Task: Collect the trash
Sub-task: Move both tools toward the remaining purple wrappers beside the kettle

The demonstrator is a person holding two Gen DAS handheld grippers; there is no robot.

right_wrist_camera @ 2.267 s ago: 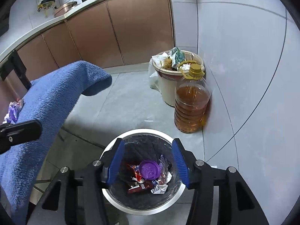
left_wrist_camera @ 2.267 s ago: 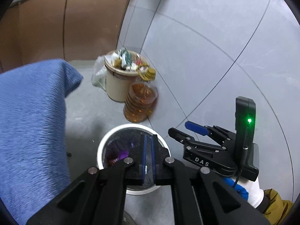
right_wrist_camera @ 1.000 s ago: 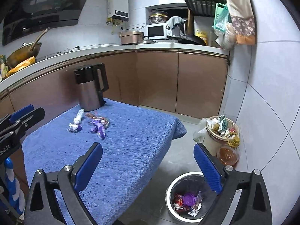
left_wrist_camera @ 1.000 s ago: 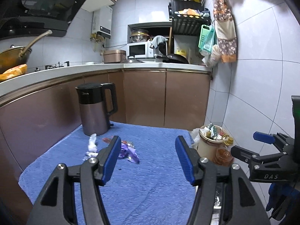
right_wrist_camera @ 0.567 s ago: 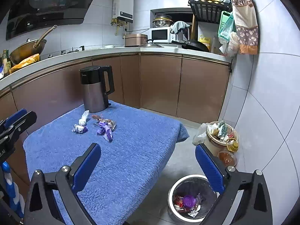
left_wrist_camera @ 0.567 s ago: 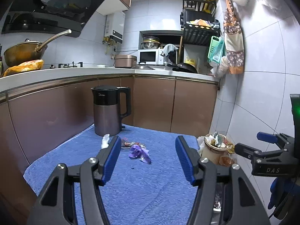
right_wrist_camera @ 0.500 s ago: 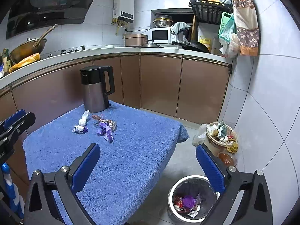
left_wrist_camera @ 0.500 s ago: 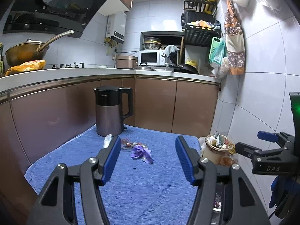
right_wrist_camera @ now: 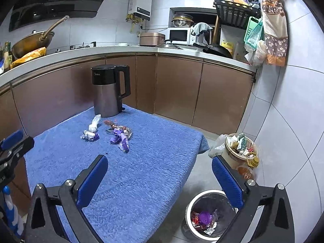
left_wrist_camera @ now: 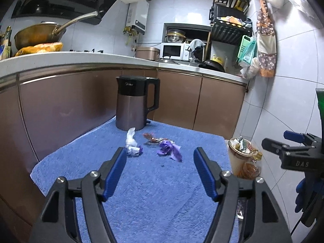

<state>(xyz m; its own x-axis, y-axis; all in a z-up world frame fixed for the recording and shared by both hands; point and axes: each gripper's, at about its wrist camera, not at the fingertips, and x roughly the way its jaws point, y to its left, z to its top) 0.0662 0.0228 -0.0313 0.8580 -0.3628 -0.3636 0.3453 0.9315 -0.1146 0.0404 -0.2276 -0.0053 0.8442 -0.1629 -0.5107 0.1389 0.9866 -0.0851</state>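
Left gripper point(left_wrist_camera: 160, 169): mine, blue-padded jaws spread wide, holding nothing; it was shut over the bin, now raised and aimed at the table
Right gripper point(right_wrist_camera: 160, 177): also wide, empty, lifted off the bin
Trash: crumpled purple foil wrapper point(left_wrist_camera: 169, 149), white twisted wrapper point(left_wrist_camera: 131, 144) and reddish-brown wrapper point(left_wrist_camera: 150, 138) lie on the blue towel-covered table point(left_wrist_camera: 154, 192), before the dark electric kettle point(left_wrist_camera: 134, 103)
Round white-rimmed bin point(right_wrist_camera: 208, 216): on the floor beside the table, already holding wrappers
Meaning: one drop done, I judge; purple wrapper next

Cool, even indoor light, seemingly from overhead, fills both fisheye views. Straight lines bow toward the dark rounded corners. The white glossy wall tiles point(right_wrist_camera: 287, 109) carry soft glare. The small crumpled purple wrapper point(left_wrist_camera: 169, 148) looks slightly blurred. Shadows beneath the blue towel-covered desk point(right_wrist_camera: 141, 162) are faint.
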